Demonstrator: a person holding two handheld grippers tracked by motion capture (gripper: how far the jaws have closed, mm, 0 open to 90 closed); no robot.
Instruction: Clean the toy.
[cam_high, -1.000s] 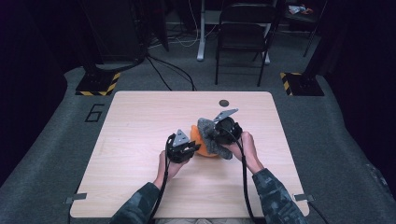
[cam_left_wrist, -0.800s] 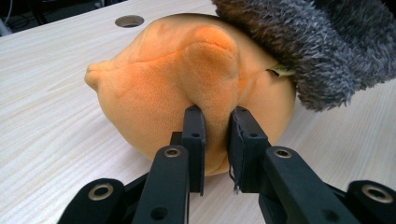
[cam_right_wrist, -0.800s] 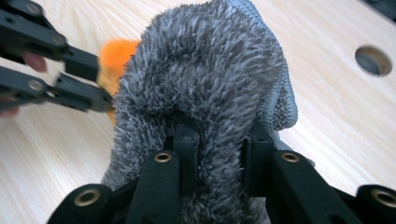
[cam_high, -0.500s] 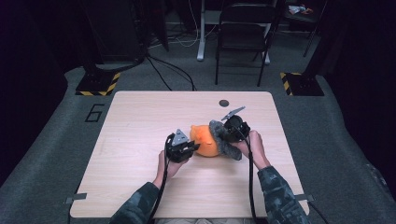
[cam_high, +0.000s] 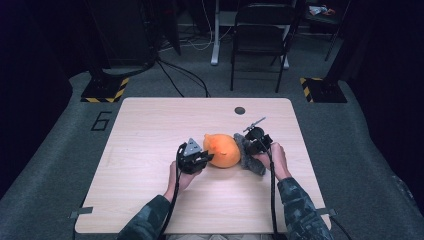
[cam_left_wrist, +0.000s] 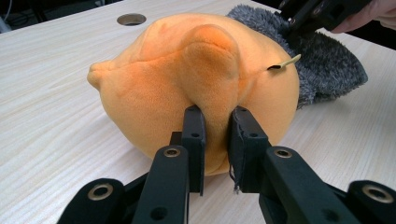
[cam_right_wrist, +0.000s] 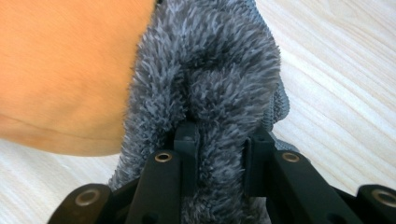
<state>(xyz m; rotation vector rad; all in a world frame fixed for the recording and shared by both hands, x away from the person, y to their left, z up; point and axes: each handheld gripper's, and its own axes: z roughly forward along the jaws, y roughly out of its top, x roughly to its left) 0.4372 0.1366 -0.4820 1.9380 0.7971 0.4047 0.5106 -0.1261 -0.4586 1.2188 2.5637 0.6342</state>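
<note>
Work in hand: two grippers are handling an orange plush toy (cam_high: 221, 150) and the grey furry cover (cam_high: 249, 159) that lies against it, most likely pulling the two apart or fitting one to the other; which of these cannot be told.

Orange plush toy: lies on the wooden table (cam_high: 150, 130), a little right of centre in the high view, round body down, with a small nub pointing to the upper left of the left gripper view.

Left gripper (cam_left_wrist: 215, 140): clenched on a raised fold of orange plush at the near side of the toy; the fabric bulges up between the jaws in the lower middle of its own view. In the high view it sits just left of the toy (cam_high: 194, 159).

Grey furry cover: touches the toy's right side and is mostly off it, resting on the table; a short thread or tag (cam_left_wrist: 286, 62) sticks out where grey meets orange.

Right gripper (cam_right_wrist: 223, 144): clamped on a ridge of grey fur, bottom centre of its own view; in the high view, right of the toy (cam_high: 255, 145).

Done so far: both pieces are firmly gripped, and the orange body is almost wholly bare.

Left: judging by the contact, the grey piece is not yet clear of the toy, nor is it over the toy.
</note>
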